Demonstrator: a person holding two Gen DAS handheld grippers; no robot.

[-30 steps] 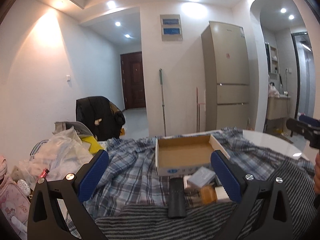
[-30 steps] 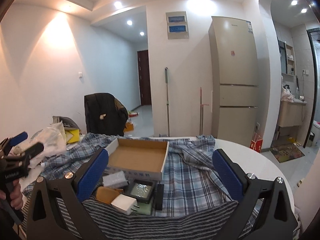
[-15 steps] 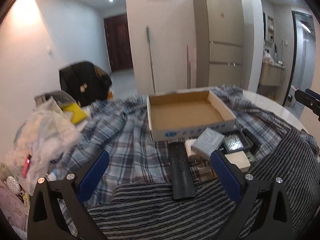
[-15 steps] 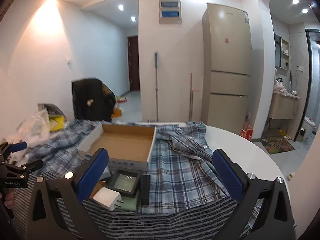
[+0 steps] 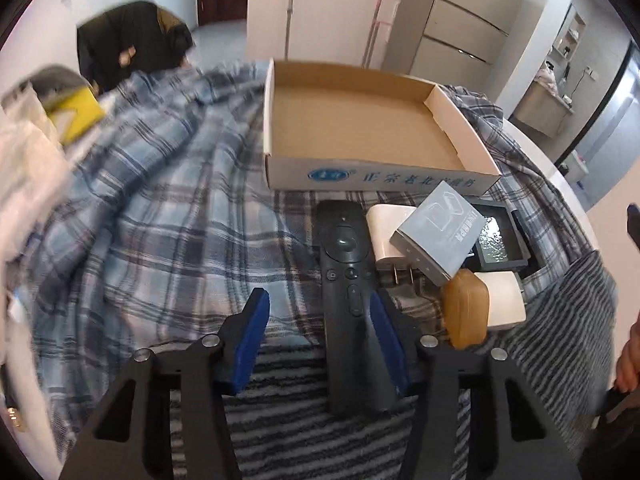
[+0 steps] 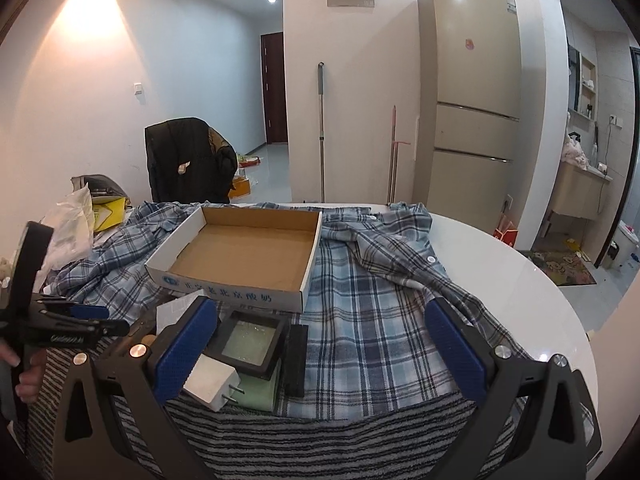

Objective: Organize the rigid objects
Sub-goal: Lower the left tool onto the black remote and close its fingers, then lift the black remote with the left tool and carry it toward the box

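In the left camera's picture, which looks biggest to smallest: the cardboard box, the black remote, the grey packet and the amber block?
Largest to smallest as they appear:
1. cardboard box
2. black remote, though it lies nearest the camera
3. grey packet
4. amber block

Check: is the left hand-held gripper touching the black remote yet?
Cannot tell. In the left wrist view the left hand-held gripper, jaws just closing, has one blue pad overlapping the black remote; the other stands clear.

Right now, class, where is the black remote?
In the left wrist view, the remote lies lengthwise on the cloth, just in front of the box, left of the white charger.
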